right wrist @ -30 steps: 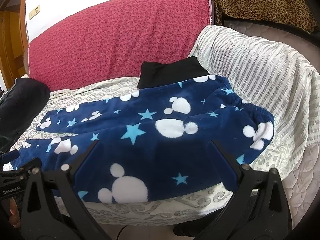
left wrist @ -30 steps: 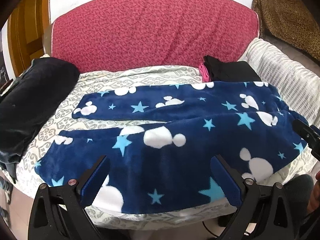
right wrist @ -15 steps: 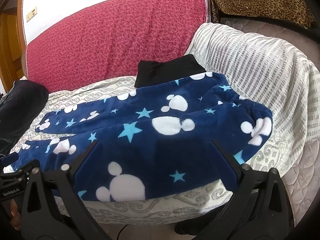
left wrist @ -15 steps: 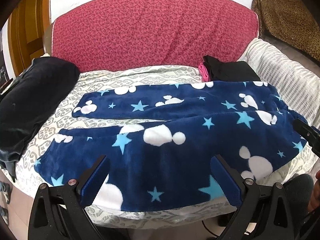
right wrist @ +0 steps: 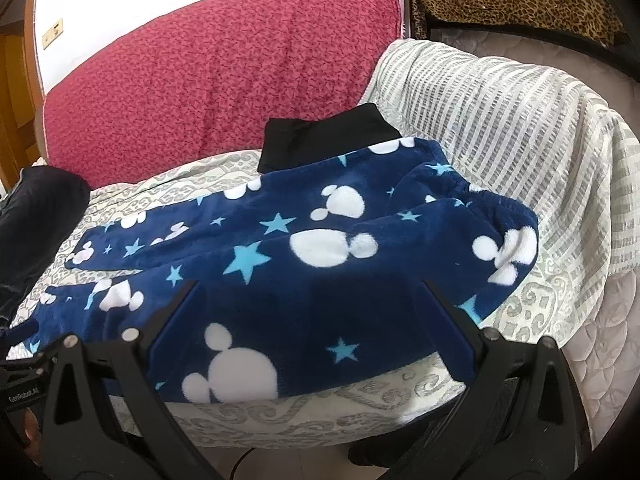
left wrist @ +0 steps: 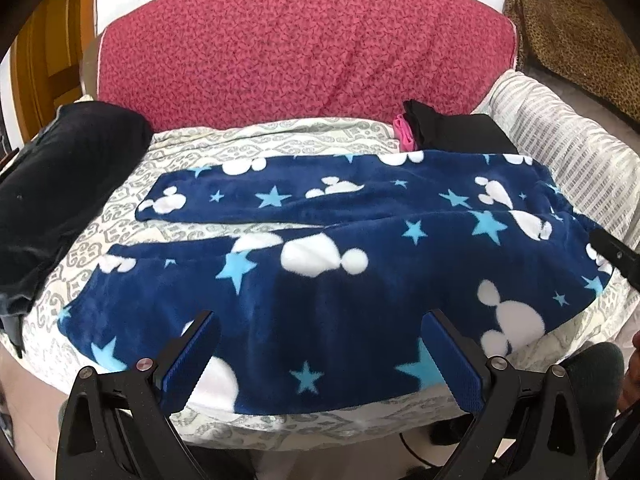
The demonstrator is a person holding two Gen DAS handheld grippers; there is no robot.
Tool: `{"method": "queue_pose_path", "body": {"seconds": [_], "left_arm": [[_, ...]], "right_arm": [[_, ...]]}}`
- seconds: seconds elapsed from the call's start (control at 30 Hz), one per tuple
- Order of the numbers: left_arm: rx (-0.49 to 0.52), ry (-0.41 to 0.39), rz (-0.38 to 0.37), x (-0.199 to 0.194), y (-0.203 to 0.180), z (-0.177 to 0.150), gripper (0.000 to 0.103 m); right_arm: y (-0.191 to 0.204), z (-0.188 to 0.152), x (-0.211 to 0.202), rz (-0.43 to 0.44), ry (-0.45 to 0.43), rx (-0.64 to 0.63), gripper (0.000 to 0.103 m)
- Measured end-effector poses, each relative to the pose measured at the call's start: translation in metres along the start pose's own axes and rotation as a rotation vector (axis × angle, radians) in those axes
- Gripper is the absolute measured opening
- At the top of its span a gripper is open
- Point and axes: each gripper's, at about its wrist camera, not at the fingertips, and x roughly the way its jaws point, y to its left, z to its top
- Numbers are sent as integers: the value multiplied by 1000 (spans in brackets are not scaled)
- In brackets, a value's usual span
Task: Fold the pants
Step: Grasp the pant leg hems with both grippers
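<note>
Navy fleece pants [left wrist: 320, 264] with white mouse heads and blue stars lie flat across the patterned bed cover, legs spread toward the left, waistband at the right [right wrist: 500, 216]. My left gripper [left wrist: 320, 344] is open and empty, hovering over the near leg's front edge. My right gripper [right wrist: 312, 312] is open and empty, above the near hip part of the pants [right wrist: 320, 248]. The tip of the right gripper shows at the right edge of the left wrist view [left wrist: 616, 258].
A red quilted headboard [left wrist: 304, 60] stands behind. A folded black garment [left wrist: 456, 132] with a pink item [left wrist: 405, 136] lies at the back right. A dark bundle [left wrist: 52, 192] lies left. A striped white cover [right wrist: 500, 112] drapes the right side.
Both grippers have drifted slightly; the right wrist view has shifted toward the waistband. The pants have not moved and both grippers stay open.
</note>
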Motion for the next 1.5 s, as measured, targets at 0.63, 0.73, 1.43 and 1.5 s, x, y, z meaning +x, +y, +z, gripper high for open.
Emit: {"method": "queue_pose_path", "body": {"seconds": [0.63, 0.73, 1.43, 1.5], "left_arm": [[-268, 67, 25, 1, 118, -7, 102], [-376, 83, -4, -1, 151, -13, 102], [-611, 186, -121, 48, 186, -33, 71], [-600, 187, -117, 51, 186, -34, 67]], "right_arm": [[-44, 2, 10, 58, 55, 112, 80], [-60, 5, 16, 97, 100, 154, 54], [-148, -14, 39, 142, 242, 526, 43], [-152, -16, 43, 142, 246, 540, 43]]}}
